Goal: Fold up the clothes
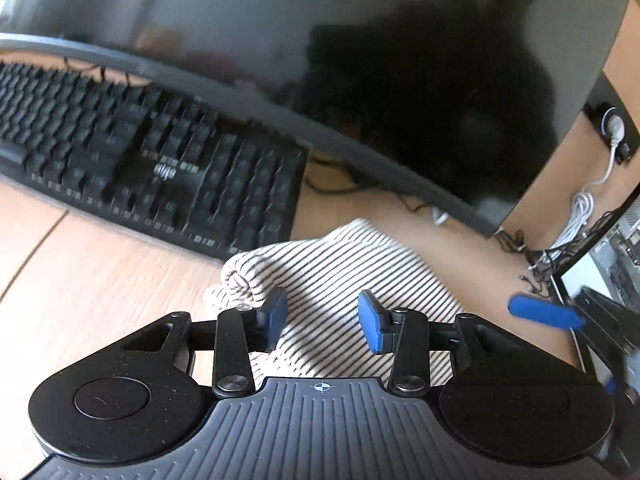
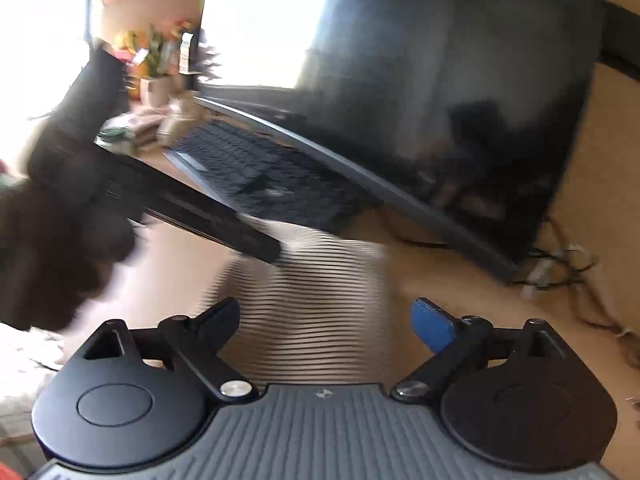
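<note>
The left gripper [image 1: 323,318], its blue-padded jaws apart and empty, hovers over the bunched cream-and-dark striped knit garment [image 1: 336,276] lying on the pale wooden desk [image 1: 100,276]. The right gripper [image 2: 326,326] is spread wide above the same cloth, holding nothing. Beyond lie a black keyboard [image 1: 152,168] and a dark curved monitor [image 1: 360,60].

Left hand-held gripper [image 1: 322,320] — jaws apart; right hand-held gripper [image 2: 326,322] — jaws wide apart.

Both low, close, facing monitor [image 1: 360,80].
</note>
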Demonstrator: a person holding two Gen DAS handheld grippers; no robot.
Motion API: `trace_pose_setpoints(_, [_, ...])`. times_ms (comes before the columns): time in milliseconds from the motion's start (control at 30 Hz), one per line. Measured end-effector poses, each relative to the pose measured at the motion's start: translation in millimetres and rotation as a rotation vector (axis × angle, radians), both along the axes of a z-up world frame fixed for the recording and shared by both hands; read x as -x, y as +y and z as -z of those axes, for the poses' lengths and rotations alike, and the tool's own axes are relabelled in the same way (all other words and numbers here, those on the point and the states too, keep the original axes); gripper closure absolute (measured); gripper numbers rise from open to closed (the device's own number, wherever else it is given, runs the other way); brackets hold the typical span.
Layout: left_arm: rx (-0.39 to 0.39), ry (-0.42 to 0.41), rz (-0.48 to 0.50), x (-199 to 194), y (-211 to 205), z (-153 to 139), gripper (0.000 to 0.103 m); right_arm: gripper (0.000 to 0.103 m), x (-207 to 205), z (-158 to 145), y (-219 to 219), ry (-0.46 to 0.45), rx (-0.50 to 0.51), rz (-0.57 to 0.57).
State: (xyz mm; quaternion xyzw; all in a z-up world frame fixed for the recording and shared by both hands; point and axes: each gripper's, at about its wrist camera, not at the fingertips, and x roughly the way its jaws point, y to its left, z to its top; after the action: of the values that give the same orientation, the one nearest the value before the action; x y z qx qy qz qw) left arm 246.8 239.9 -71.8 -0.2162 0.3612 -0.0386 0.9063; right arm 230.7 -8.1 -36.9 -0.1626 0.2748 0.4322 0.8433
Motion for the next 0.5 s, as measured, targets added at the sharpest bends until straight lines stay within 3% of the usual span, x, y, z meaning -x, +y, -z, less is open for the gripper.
trace_pose_setpoints(67, [0.006,0.001,-0.002,3,3,5,0.06,0.01,15,15,19,0.0,0.081,-0.051])
trace_pose_setpoints(167, [0.0,0.002,0.005,5,5,10,0.06,0.006,36,48,42,-0.116,0.245,-0.065])
trace_pose_setpoints(200, [-0.001,0.001,0.005,5,5,10,0.06,0.006,37,49,44,-0.127,0.241,-0.058])
trace_pose_setpoints(300, [0.024,-0.005,0.004,7,9,11,0.06,0.007,24,28,28,-0.013,0.15,-0.027])
trace_pose_setpoints(400, [0.035,-0.004,0.006,7,10,11,0.06,0.005,0,7,-12,0.132,0.003,0.105])
trace_pose_setpoints(500, [0.041,-0.003,0.013,5,11,12,0.06,0.003,-33,22,-45,0.354,-0.149,0.253])
